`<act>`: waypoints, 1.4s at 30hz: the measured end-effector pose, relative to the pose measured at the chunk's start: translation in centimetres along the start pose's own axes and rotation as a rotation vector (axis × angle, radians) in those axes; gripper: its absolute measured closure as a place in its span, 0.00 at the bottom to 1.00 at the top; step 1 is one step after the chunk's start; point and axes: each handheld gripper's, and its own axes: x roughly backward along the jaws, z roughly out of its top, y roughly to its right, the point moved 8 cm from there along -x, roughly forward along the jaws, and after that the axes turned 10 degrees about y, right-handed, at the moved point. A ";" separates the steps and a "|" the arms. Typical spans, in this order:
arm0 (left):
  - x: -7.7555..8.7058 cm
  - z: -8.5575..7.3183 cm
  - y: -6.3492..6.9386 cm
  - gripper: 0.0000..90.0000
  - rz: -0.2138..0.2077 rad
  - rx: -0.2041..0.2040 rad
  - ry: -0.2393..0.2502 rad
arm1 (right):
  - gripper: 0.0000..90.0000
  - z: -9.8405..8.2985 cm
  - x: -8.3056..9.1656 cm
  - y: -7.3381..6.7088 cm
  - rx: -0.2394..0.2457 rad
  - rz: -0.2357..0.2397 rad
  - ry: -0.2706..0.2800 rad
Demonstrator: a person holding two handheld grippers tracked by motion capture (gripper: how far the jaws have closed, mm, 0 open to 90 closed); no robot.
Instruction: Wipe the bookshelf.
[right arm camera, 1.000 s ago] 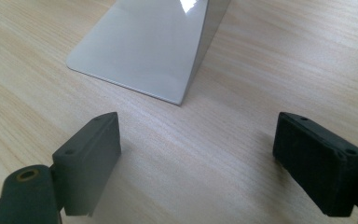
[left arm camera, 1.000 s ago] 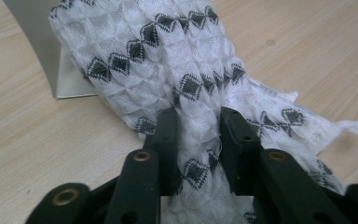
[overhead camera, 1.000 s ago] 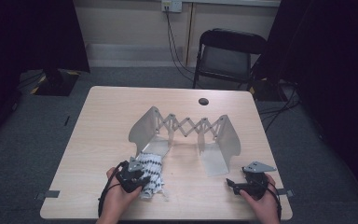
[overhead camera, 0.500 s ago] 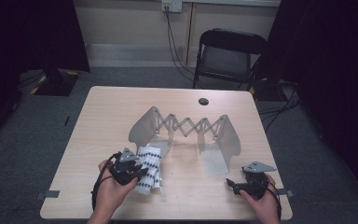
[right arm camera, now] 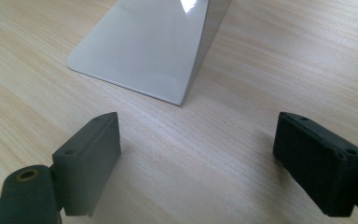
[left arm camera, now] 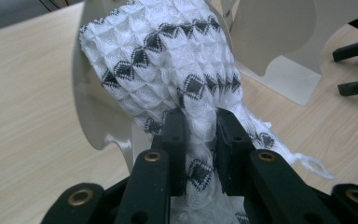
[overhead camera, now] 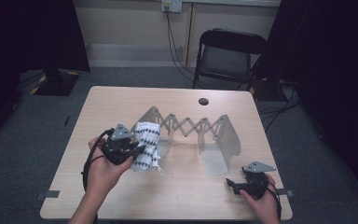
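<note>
The left gripper (overhead camera: 137, 150) has its fingers (left arm camera: 174, 135) clamped on the patterned cloth (overhead camera: 147, 145), held above the worktop (overhead camera: 98, 107) beside the folding rack (overhead camera: 191, 130). The right gripper (overhead camera: 231, 185) rests near the front right corner, fingers (right arm camera: 91, 149) spread wide.

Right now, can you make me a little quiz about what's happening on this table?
1. What does the left tool grip?
2. True or false: the right tool holds something.
3. The cloth is A) flat on the table, B) lifted beside the folding rack, C) on the chair.

Key: 1. The white cloth with black diamonds, pinched between its jaws. 2. False; its jaws stand open over bare wood. 3. B.
</note>
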 end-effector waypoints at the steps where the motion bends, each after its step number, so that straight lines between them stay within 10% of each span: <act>1: 0.0 -0.2 -0.2 0.85 0.003 0.007 -0.006 | 0.16 0.0 0.0 0.0 0.000 0.000 0.000; 42: -5.6 -10.8 -1.8 0.85 -0.014 0.158 -0.159 | 0.16 0.0 0.0 0.0 0.003 0.003 0.002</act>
